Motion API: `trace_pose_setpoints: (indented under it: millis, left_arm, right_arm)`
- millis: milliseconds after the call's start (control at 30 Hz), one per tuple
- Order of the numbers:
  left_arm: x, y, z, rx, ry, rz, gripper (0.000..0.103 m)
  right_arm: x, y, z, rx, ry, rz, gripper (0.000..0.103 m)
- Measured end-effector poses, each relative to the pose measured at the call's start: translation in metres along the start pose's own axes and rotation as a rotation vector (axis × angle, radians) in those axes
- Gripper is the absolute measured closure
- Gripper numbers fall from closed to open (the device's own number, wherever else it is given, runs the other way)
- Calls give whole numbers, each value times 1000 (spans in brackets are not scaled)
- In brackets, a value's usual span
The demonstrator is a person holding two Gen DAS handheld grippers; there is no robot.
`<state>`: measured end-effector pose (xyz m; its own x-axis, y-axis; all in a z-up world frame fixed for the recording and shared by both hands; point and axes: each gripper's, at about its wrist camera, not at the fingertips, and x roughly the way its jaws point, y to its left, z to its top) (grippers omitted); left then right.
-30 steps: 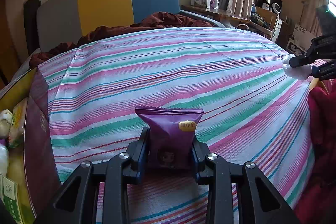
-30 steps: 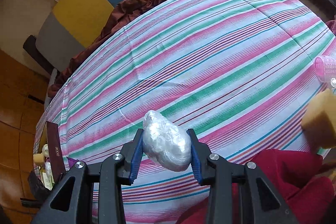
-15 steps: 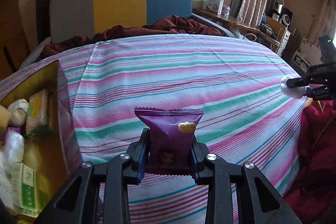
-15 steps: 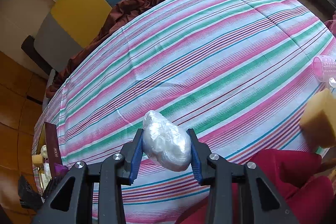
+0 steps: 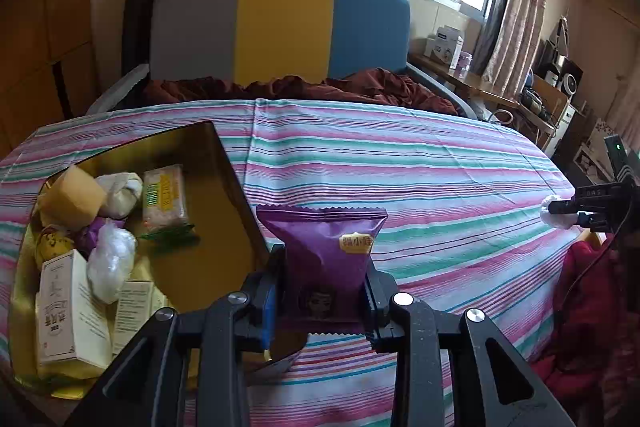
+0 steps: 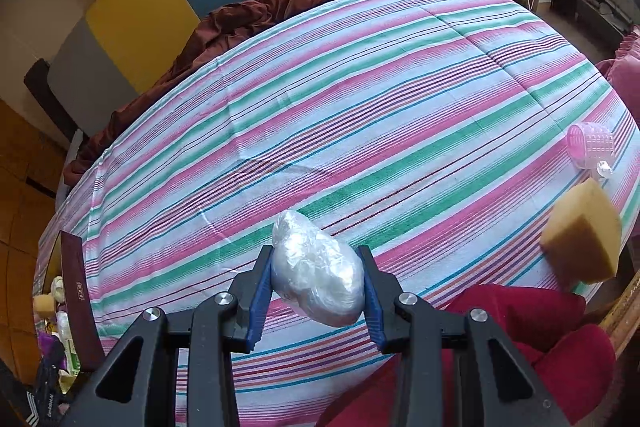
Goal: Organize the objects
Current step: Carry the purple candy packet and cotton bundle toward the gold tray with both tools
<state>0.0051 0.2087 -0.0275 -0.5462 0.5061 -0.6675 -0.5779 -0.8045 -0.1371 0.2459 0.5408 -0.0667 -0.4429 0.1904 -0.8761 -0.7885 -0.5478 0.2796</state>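
**Purple snack packet and wrapped bundle, each held in a claw above the bed**

Purple snack packet (image 5: 326, 259) stands upright between the two pads of the left claw (image 5: 324, 301). The pads press on its lower half from both sides, and its serrated top edge rises well above the fingertips. A small yellow label sits on its upper right part. The packet is lifted off the striped bedsheet (image 5: 420, 163), at the near right edge of the open box.

Just to the left of this claw lies the open box (image 5: 224, 163) with a golden inside and a dark red outer wall. It rests on the bed. Inside it I see a yellow sponge piece (image 5: 72, 197), a pale wrapped packet (image 5: 164, 197), a plastic-wrapped white bundle (image 5: 110, 263) and white cartons (image 5: 64, 307) at the near end.

The right claw (image 6: 318, 285) is closed on a clear-wrapped white bundle (image 6: 316, 275). The blue pads hold it at its two sides, and it sticks out tilted, above the sheet and not touching it. In the left wrist view this claw appears far at the right edge, well apart from the box.

Further to the right on the bed lie a yellow sponge (image 6: 582, 237) and a pink hair roller (image 6: 590, 145), near each other. A red cloth (image 6: 520, 327) lies under the right claw. Behind the bed there is a headboard (image 5: 280, 27) in grey, yellow and blue.
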Motion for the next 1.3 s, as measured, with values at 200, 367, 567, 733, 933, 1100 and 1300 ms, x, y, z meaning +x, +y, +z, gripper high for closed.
trace_pose_setpoints:
  millis: [200,367,567,733,933,1100,1300]
  left_arm:
    - [-30,55,-2,-105,-38,59,69]
    - [-60,123,-10,-266,-57,140,69]
    - [-88,173,-26,-361,-90,247,69]
    - [-94,187,-34,-388,-92,268,69]
    - [-89,183,-36,-386,-77,242,69]
    - [-78,175,-31,-365,-60,212,69]
    - [-60,160,-13,-320,-47,168,69]
  right_arm:
    - [-4,16,-2,-67,-9,-84,63]
    - [-4,82,-22,-223,-2,2,63]
    - [-2,207,-75,-485,41,227,63]
    - [-1,301,-129,-670,84,400,63]
    - [23,359,-177,-793,151,413,62]
    - [38,370,-193,-827,154,374,54]
    - [38,362,-194,-813,152,381,52]
